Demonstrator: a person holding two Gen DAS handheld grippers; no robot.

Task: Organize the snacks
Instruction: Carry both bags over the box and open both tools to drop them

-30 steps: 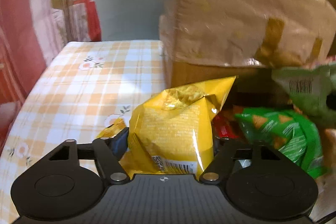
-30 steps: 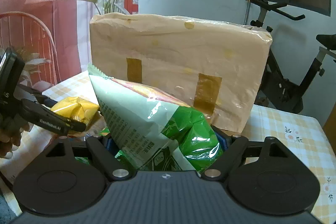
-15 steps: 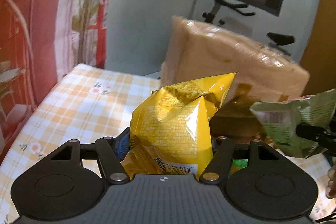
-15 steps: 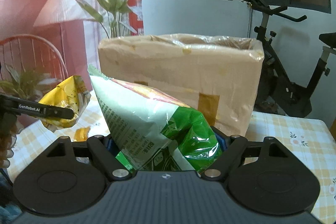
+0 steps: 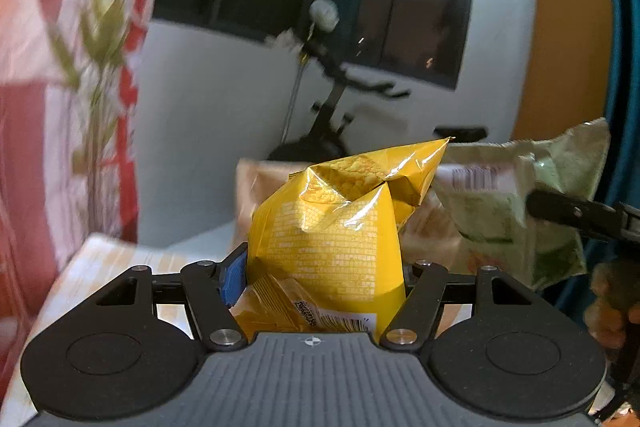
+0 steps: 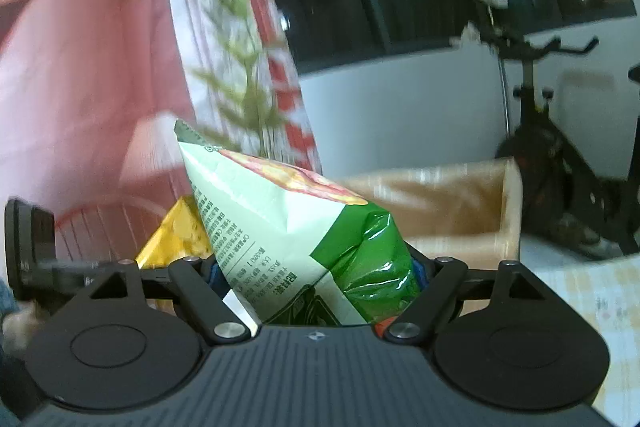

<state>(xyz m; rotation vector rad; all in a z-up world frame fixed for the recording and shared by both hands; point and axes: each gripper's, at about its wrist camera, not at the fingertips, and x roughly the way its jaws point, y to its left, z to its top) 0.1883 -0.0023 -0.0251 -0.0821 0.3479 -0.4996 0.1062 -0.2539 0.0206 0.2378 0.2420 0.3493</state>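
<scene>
1. Left wrist view: the left gripper [image 5: 320, 267] is seen clamped on the lower body of a yellow snack bag [image 5: 328, 239], whose crumpled top corner stands up and leans to the right. The foil is dented where it is pinched.
2. Right wrist view: the right gripper [image 6: 316, 275] has a green-and-white snack bag [image 6: 288, 239] between its jaws, which are closing further on it; the bag's pale sealed corner rises up and to the left.
3. Both bags are judged light, air-filled and soft, with slick film that could slide under a loose hold, and brittle contents that could be crushed by a hard squeeze. The lower body or a sealed seam is thought the safest place to be gripped.
4. Just beyond the bags, an open cardboard box [image 6: 460, 203] lined with clear plastic is seen on a checked tablecloth [image 6: 592, 291]; it is taken to be the destination.
5. Farther off, an exercise bike [image 6: 552, 147], a potted plant [image 6: 248, 83] and a red curtain [image 6: 80, 67] are visible, blurred.
</scene>
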